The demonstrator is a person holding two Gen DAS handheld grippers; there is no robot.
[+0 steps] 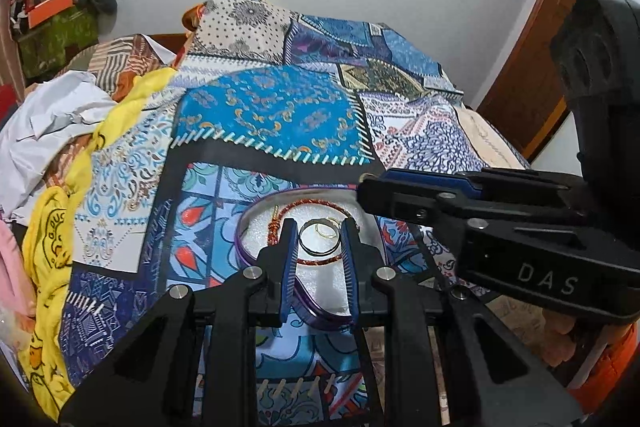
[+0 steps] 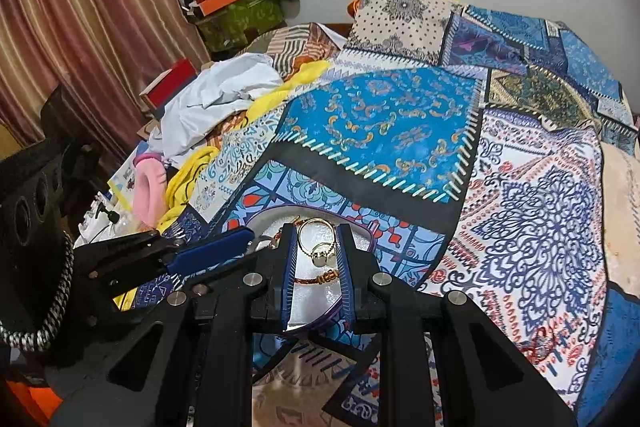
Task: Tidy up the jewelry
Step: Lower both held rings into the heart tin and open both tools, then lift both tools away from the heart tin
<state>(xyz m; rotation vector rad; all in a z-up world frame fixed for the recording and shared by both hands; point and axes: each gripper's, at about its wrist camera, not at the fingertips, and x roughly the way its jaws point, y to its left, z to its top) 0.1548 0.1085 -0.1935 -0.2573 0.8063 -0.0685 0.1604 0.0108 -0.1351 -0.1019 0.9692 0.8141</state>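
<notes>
A round tray with a purple rim [image 1: 256, 211] and white lining lies on the patterned bedspread. In it lie a red-orange beaded bracelet [image 1: 316, 205], a dark bangle [image 1: 308, 253] and a thin gold ring [image 1: 326, 229]. My left gripper [image 1: 318, 251] hovers over the tray, open, its fingers either side of the dark bangle. In the right wrist view my right gripper [image 2: 317, 251] is open over the same tray [image 2: 362, 229], its fingers either side of a gold ring with a pale stone [image 2: 320, 253]. The beaded bracelet's gold clasp [image 2: 328, 277] shows below the ring.
The patchwork bedspread [image 1: 272, 115] covers the bed. White cloth [image 1: 52, 119], yellow cloth [image 1: 48, 227] and pink fabric [image 2: 150, 187] are heaped at the left. A striped curtain [image 2: 80, 27] and piled boxes [image 2: 236, 11] stand beyond. A wooden door [image 1: 536, 67] is at the right.
</notes>
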